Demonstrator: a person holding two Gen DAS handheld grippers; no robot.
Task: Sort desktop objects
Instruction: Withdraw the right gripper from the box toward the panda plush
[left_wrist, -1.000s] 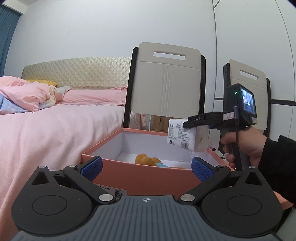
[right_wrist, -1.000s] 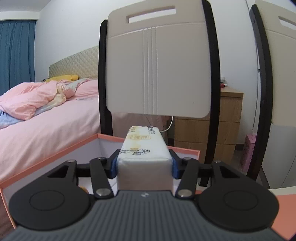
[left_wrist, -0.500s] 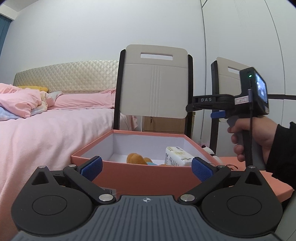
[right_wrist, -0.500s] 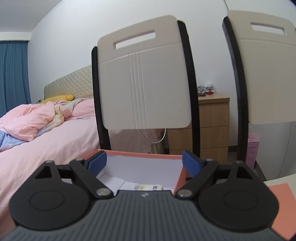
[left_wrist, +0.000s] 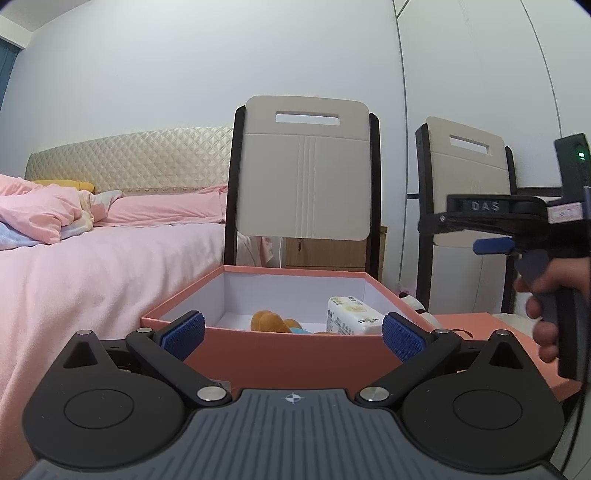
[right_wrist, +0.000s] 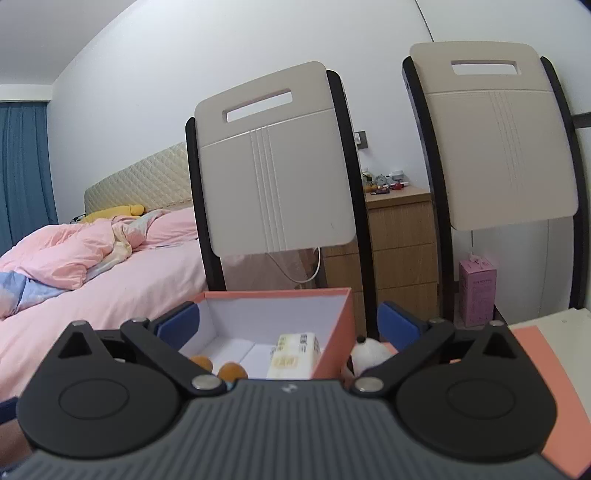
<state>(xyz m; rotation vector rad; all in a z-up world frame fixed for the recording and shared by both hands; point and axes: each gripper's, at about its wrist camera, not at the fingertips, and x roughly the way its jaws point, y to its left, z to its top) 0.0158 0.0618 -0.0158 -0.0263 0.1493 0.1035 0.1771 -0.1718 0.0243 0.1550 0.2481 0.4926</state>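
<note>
The salmon-pink box (left_wrist: 280, 354) stands open-topped, its white inside holding a wrapped tissue pack (left_wrist: 352, 315) against the right wall and an orange plush toy (left_wrist: 269, 320) beside it on the floor of the box. The left gripper (left_wrist: 293, 330) hangs level before the box's near wall, its blue fingers (left_wrist: 184, 329) spread wide with nothing between them. The right gripper (right_wrist: 288, 319), held in a hand (left_wrist: 546, 295) off the box's right side, is opening, its fingers released and empty. A panda plush (right_wrist: 367, 352) lies just outside the box's right wall, near the pink lid (right_wrist: 554, 373) on the worktop (right_wrist: 561, 317). Two chair backs (right_wrist: 273, 162) rise close behind; a bed (left_wrist: 92, 266) borders the left.
</note>
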